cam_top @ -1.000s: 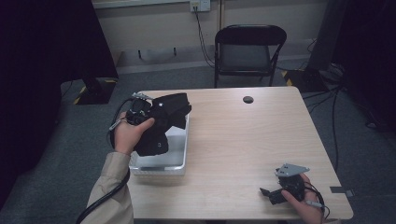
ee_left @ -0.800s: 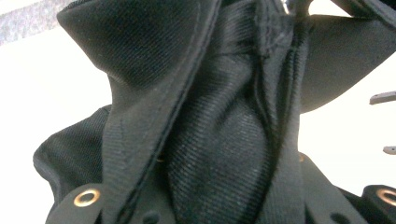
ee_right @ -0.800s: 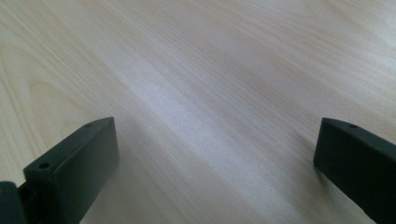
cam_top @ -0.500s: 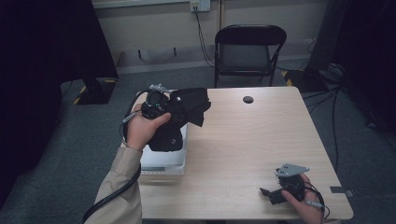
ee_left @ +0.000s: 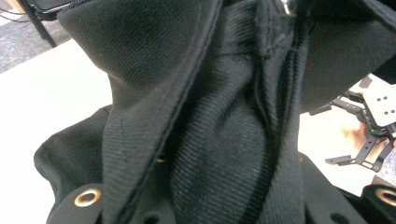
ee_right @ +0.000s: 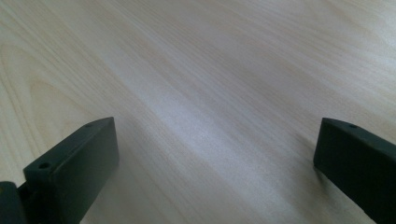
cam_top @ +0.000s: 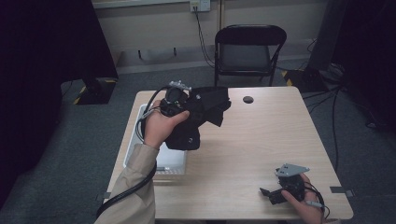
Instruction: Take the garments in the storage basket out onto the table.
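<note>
A black cloth (cam_top: 205,112) with brass eyelets hangs bunched above the table's left half, held up by my left gripper (cam_top: 187,105), which is shut on it. In the left gripper view the cloth (ee_left: 219,140) covers the jaws completely, its folds and seams close to the lens. My right gripper (cam_top: 271,193) rests low at the table's front right corner, far from the cloth. In the right gripper view it (ee_right: 215,158) is open, jaws wide apart over bare wood with nothing between them. The right gripper (ee_left: 369,126) also appears past the cloth's edge.
A white bin (cam_top: 133,144) sits at the table's left edge, just below and left of the hanging cloth. A small black round disc (cam_top: 248,99) lies near the far edge of the wooden table (cam_top: 261,140). A black folding chair (cam_top: 247,51) stands beyond the table.
My left hand has carried the black cloth up and to the right, from over the white bin toward the table's middle. The right gripper has stayed still.
</note>
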